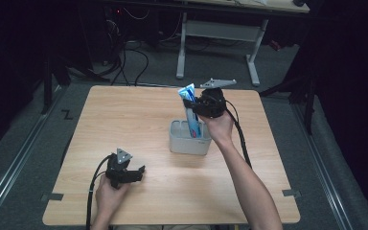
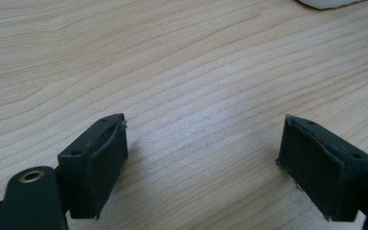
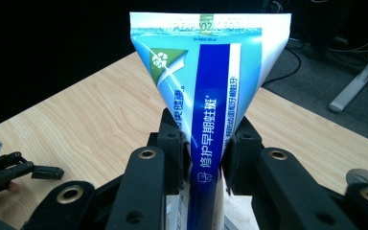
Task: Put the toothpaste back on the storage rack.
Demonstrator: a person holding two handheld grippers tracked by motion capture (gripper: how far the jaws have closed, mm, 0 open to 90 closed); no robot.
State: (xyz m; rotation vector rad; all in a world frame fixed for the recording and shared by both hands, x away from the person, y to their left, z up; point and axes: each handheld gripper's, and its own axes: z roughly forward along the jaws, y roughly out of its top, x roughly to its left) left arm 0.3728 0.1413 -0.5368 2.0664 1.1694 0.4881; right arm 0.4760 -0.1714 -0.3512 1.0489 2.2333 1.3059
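A blue and white toothpaste tube (image 1: pixel 190 108) stands upright with its lower end inside a grey rectangular holder (image 1: pixel 189 144) near the table's middle. My right gripper (image 1: pixel 191 106) is shut on the toothpaste tube (image 3: pixel 211 96) around mid-height; in the right gripper view its pads (image 3: pixel 175 143) pinch the tube from both sides and the flat crimped end fans out above. My left gripper (image 1: pixel 136 172) rests low at the front left of the table, apart from the holder. In the left gripper view the left gripper (image 2: pixel 203 158) stands open over bare wood, nothing between its fingers.
The wooden table (image 1: pixel 124 115) is bare to the left of the holder and along the far edge. The other hand's gripper (image 3: pixel 14 170) appears at the lower left of the right gripper view. A white desk frame (image 1: pixel 218 33) and cables lie on the floor beyond the table.
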